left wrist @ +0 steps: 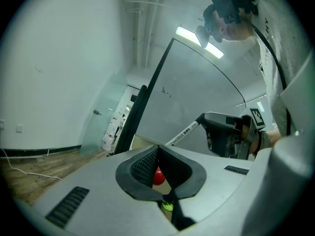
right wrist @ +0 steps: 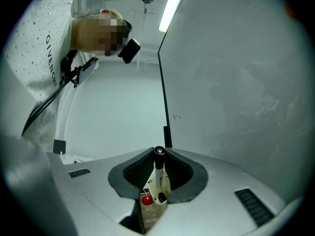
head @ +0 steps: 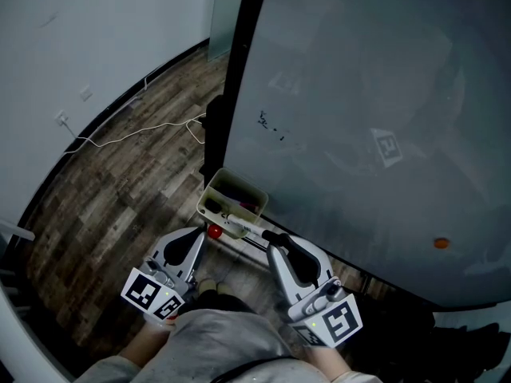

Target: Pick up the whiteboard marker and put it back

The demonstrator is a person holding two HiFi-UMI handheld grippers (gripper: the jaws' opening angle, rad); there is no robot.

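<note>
My right gripper (head: 275, 238) is shut on the whiteboard marker (head: 251, 228), a white barrel with a black cap. In the right gripper view the marker (right wrist: 158, 177) stands between the ribbed pads, cap end (right wrist: 159, 152) at the fingertips of that gripper (right wrist: 158, 154). Its other end reaches over the near rim of a small cream pen box (head: 232, 199) fixed at the whiteboard's lower left corner. The left gripper (head: 201, 234) hangs just left of the box, jaws shut on nothing (left wrist: 157, 150). A red ball (head: 214, 231) lies by its tip.
The grey whiteboard (head: 375, 118) fills the right side, with small black marks (head: 271, 124) and an orange magnet (head: 441, 243). Its black frame post (head: 235, 78) rises behind the box. A white cable (head: 136, 134) runs across the wooden floor to a wall socket (head: 62, 120).
</note>
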